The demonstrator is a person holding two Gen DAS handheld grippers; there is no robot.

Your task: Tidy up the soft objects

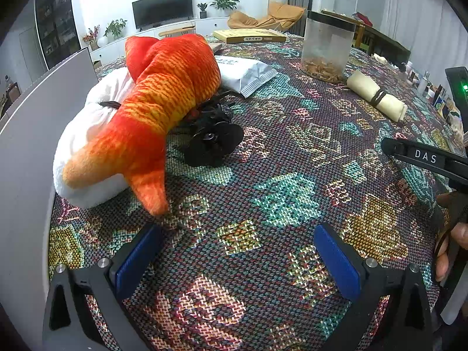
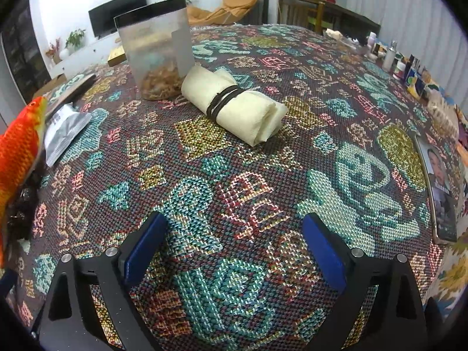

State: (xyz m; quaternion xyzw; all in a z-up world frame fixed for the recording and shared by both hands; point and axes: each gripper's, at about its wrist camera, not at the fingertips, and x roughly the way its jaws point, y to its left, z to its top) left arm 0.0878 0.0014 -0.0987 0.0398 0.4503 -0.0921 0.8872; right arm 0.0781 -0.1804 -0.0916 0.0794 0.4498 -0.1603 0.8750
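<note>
An orange plush fish (image 1: 158, 111) lies on a white rolled cloth (image 1: 84, 146) at the table's left, over a black tangled bundle (image 1: 210, 137). My left gripper (image 1: 237, 251) is open and empty, just in front of the fish's tail. A cream rolled cloth tied with black bands (image 2: 234, 108) lies ahead of my right gripper (image 2: 234, 245), which is open and empty above the patterned tablecloth (image 2: 234, 199). The cream roll (image 1: 377, 99) shows at the right in the left wrist view, with the right gripper's body (image 1: 424, 158) nearby. The fish (image 2: 17, 158) shows at the right wrist view's left edge.
A clear jar with brown pieces (image 2: 158, 52) stands behind the cream roll. A silver pouch (image 1: 245, 73) lies behind the fish. A grey panel (image 1: 29, 152) stands at the left edge. A book (image 2: 438, 187) and small bottles (image 2: 403, 64) line the right side.
</note>
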